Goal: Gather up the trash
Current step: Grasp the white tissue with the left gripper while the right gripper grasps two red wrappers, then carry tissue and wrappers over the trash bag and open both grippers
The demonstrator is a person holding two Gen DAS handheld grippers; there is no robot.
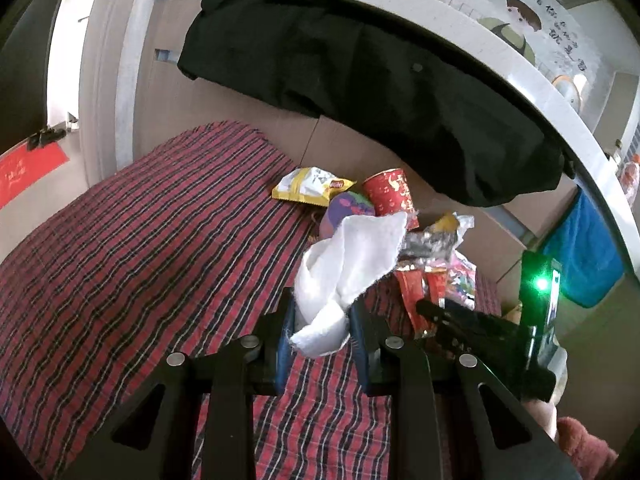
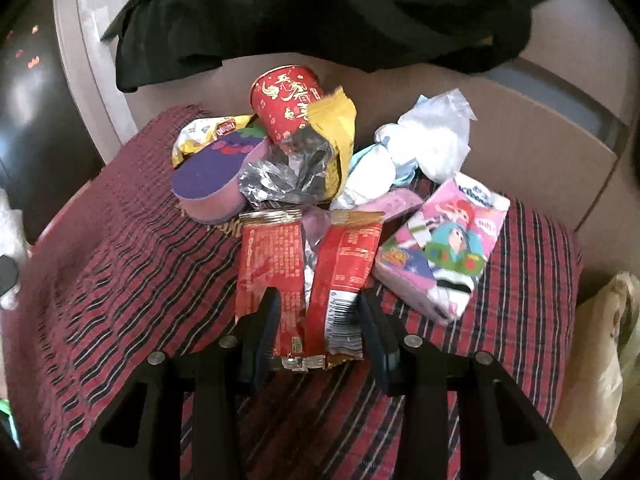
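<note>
My left gripper (image 1: 322, 304) is shut on a crumpled white tissue (image 1: 352, 256) and holds it above the striped red bedcover (image 1: 140, 260). The trash pile lies on the cover: a red paper cup (image 2: 286, 100), a yellow chip bag (image 1: 312, 186), a purple round box (image 2: 212, 184), a silver-lined yellow wrapper (image 2: 296, 168), a white plastic bag (image 2: 424, 140) and a pink cartoon tissue pack (image 2: 440, 248). My right gripper (image 2: 318, 310) is open low over a torn red snack wrapper (image 2: 308, 268), one finger on each side of it. The pads do not press on the wrapper.
A black garment (image 1: 360, 80) hangs from the upper rail over the back of the pile. Brown cardboard (image 2: 540, 132) lines the wall behind. A yellowish plastic bag (image 2: 600, 360) hangs off the bed's right side. A blue towel (image 1: 584, 256) hangs at the right.
</note>
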